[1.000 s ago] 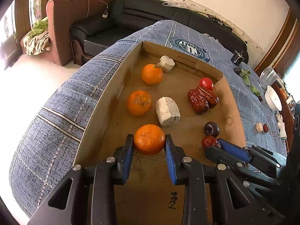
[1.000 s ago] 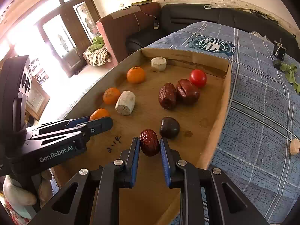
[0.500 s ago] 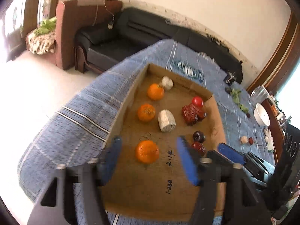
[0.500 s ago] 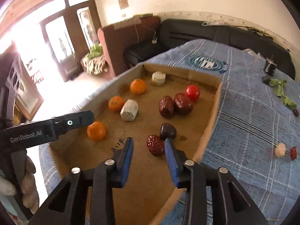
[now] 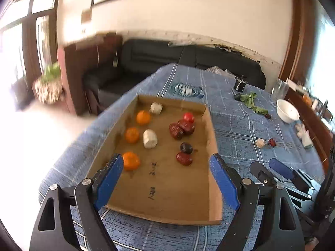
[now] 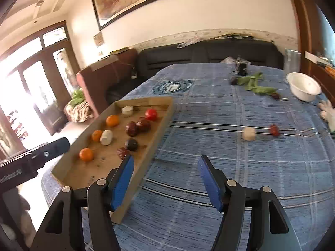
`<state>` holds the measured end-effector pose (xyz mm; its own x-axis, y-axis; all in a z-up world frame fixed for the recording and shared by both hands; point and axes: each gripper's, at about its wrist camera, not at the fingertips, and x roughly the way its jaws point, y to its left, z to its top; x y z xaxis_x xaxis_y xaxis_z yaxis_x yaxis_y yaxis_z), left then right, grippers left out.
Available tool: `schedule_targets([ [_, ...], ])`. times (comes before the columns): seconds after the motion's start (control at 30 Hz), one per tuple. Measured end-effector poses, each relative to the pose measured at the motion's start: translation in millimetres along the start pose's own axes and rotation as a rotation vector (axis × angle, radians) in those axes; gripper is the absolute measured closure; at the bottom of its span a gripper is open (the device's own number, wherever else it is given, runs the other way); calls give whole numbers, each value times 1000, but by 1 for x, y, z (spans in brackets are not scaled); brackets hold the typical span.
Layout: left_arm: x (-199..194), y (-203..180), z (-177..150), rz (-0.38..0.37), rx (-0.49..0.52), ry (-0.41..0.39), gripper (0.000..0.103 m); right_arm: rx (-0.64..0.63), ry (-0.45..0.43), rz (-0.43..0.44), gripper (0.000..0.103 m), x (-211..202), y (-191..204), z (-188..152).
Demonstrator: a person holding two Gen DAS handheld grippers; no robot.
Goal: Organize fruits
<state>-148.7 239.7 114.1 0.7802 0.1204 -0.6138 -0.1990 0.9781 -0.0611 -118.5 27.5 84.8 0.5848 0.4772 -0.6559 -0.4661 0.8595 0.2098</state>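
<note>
A shallow cardboard box point(image 5: 159, 190) point(image 6: 161, 123) lies on the blue cloth. Its left side holds three oranges, the nearest one point(image 5: 130, 160) point(image 6: 86, 154) by my left gripper's left finger. Two white chunks point(image 5: 149, 138) lie beside them. On its right lie red dates point(image 5: 183, 158), a dark fruit point(image 5: 186, 147) and a red tomato point(image 5: 188, 117). My left gripper point(image 5: 165, 179) is open and empty, raised above the box's near end. My right gripper point(image 6: 165, 179) is open and empty over the cloth right of the box. A white chunk point(image 6: 248, 133) and a red date point(image 6: 274, 130) lie loose on the cloth.
A white bowl point(image 6: 303, 86) stands at the far right, with green leaves point(image 6: 254, 83) and a small black stand point(image 6: 241, 67) behind. A black sofa point(image 6: 209, 56) and a brown armchair point(image 6: 104, 75) stand beyond the table's far edge.
Both grippers opened, let go of the orange and the red date in the box, and pulled back and up. The right gripper swung right over the cloth.
</note>
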Motion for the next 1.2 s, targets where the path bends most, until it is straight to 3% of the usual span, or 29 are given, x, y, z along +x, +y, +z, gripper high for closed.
schedule_targets([
  [0.2, -4, -31, -5, 84, 99, -24, 19, 23, -8, -4, 32, -9, -16, -4],
  [0.63, 4, -59, -11, 93, 168, 2, 19, 58, -2, -5, 27, -13, -32, -11],
  [1.2, 14, -61, -16, 82, 183, 24, 19, 76, 42, -16, 25, -1, -34, -16],
])
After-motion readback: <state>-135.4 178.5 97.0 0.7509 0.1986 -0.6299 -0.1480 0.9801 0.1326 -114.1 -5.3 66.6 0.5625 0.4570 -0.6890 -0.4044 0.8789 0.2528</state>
